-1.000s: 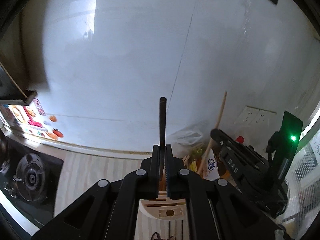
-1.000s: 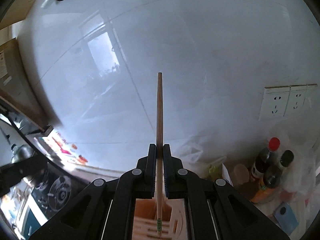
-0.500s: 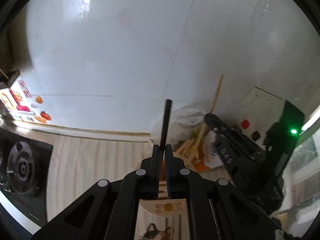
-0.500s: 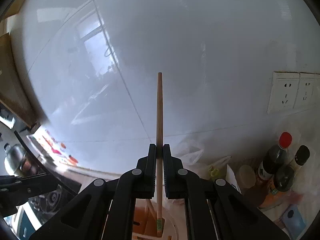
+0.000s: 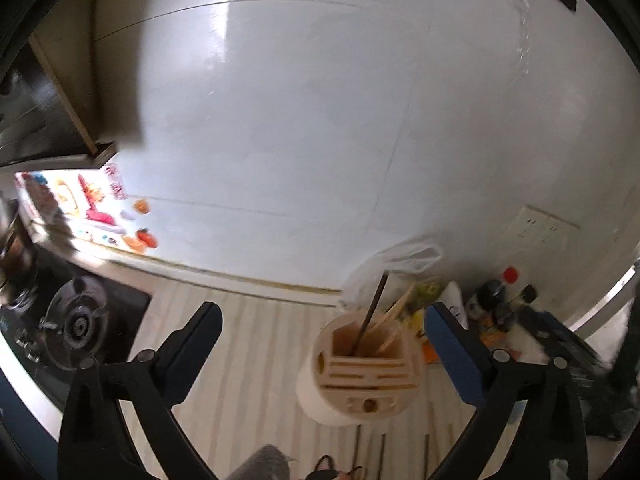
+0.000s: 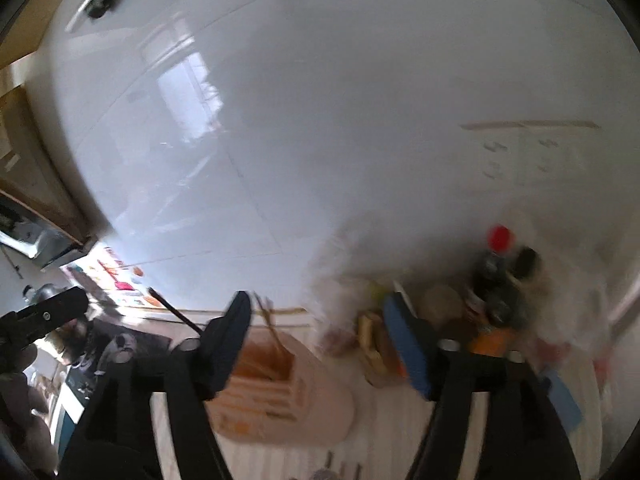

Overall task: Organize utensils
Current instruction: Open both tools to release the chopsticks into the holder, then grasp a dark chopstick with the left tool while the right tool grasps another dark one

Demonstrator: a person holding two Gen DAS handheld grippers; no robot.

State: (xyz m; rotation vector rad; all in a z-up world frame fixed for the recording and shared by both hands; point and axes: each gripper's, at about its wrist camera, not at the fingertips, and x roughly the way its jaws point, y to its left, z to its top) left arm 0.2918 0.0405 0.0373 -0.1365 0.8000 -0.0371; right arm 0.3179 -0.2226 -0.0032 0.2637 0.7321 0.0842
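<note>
A round beige utensil holder (image 5: 362,372) stands on the striped counter. A black chopstick (image 5: 370,314) and several wooden chopsticks (image 5: 394,316) lean inside its open compartment. My left gripper (image 5: 324,344) is open and empty, its jaws wide on either side of the holder. My right gripper (image 6: 320,332) is open and empty too. In the blurred right wrist view the holder (image 6: 280,388) sits between and below the jaws, with the black chopstick (image 6: 174,314) sticking out to the left. Loose chopsticks (image 5: 384,452) lie on the counter in front of the holder.
A gas stove (image 5: 72,324) is at the left. Sauce bottles (image 5: 508,292), a plastic bag (image 5: 404,260) and packets crowd the right back corner under wall sockets (image 5: 540,232). The white tiled wall (image 5: 320,120) is close behind. The left gripper's arm (image 6: 36,316) shows at the right view's left edge.
Both grippers have opened and let go: the black chopstick and the wooden chopstick now stand in the holder. Both grippers have drawn back from it.
</note>
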